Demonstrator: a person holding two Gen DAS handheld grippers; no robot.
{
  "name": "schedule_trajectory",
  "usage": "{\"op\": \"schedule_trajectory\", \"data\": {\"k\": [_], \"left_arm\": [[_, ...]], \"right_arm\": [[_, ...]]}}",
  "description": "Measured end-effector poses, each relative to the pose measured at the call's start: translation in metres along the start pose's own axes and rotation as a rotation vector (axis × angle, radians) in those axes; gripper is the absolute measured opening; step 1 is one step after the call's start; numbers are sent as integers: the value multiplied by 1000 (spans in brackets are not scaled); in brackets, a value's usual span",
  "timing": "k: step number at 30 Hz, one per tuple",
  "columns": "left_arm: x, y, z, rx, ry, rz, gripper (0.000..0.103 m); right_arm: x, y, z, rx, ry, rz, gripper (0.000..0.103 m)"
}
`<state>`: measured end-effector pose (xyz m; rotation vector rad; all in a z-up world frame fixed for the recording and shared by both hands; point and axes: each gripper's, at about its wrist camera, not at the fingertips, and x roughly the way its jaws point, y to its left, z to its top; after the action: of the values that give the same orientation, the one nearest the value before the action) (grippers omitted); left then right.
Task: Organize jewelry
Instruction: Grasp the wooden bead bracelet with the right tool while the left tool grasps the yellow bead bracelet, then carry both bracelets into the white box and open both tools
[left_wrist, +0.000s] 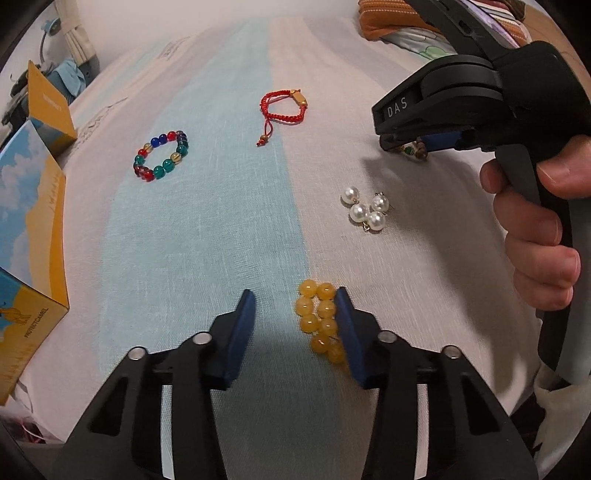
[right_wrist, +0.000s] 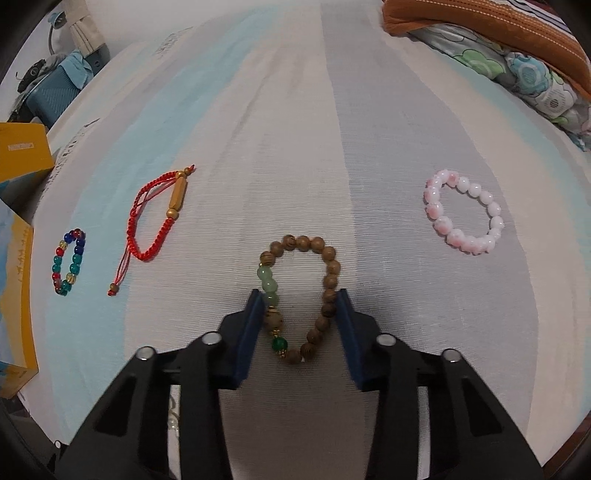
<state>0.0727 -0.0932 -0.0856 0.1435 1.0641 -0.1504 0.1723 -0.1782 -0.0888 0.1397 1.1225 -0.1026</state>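
"DAS" lettering on right gripper, fingers apart around wooden bracelet; left gripper fingers apart.

Left gripper jaws spread, yellow bead bracelet beside one.

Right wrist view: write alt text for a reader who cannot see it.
The open right gripper straddles a wooden-bead bracelet with green beads, lying on a striped cloth. A pink-and-white bead bracelet lies to the right; a red cord bracelet and a multicolored bead bracelet lie to the left, near a yellow box.
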Motion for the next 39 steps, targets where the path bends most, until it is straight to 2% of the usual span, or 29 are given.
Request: {"op": "schedule_trajectory", "data": {"k": [2,5,6,9,13,23,39], "left_arm": [[-1,1,0,1,1,-1,37],[-3,2,0,0,4,-8,26],[-3,3,-1,-3,4,-9,20],[-5,11,1,-16,2,-22,9],[-10,15,1,-24,-6,-49,9],[-16,15,1,-24,-19,-53,9],[-40,28,15,-59,-41,-47,9]], "right_arm": [[-1,-3,-1,3,-2,-9,21],[-1,-3,-1,-12,-6,-22,11],[-1,-3,-2,-12,-7,-25,10],[-3,-4,-2,-4,-20,-25,10],[-9,-5,-2,7,-46,-31,10],[-18,-7,-1,27,-89,-43,10],[-41,-11,-10,44,-91,-8,10]]}}
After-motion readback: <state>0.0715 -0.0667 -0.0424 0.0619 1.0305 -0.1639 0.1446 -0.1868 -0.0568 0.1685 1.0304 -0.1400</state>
